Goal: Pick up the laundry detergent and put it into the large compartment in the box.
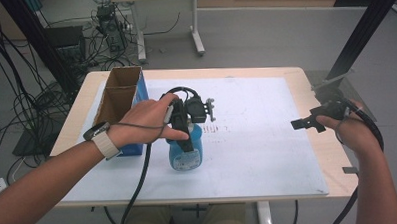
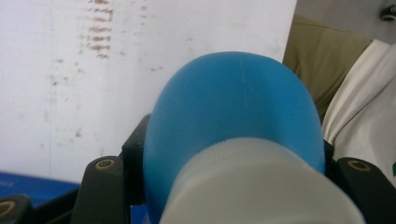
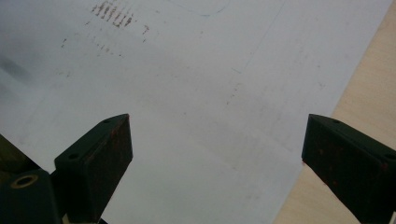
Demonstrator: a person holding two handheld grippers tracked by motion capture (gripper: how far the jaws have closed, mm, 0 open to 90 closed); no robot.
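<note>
A: Where is the blue bottle [image 1: 187, 151] lying from the open cardboard box [image 1: 120, 97]?

B: Just right of it, near the table's [image 1: 305, 78] front-left edge, hanging upright. The left gripper [image 1: 190, 135] is clenching its neck; the right gripper [image 3: 215, 154] is idling spread wide, nothing between its jaws, at the right edge.

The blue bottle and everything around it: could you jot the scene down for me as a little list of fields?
held thing: blue bottle with a white cap
holder: left gripper, jaws closed on the bottle's sides
other tool: right gripper, jaws wide apart with nothing between them
surface: white mat on a wooden table
nearby: open cardboard box with blue sides, left of the bottle
</note>
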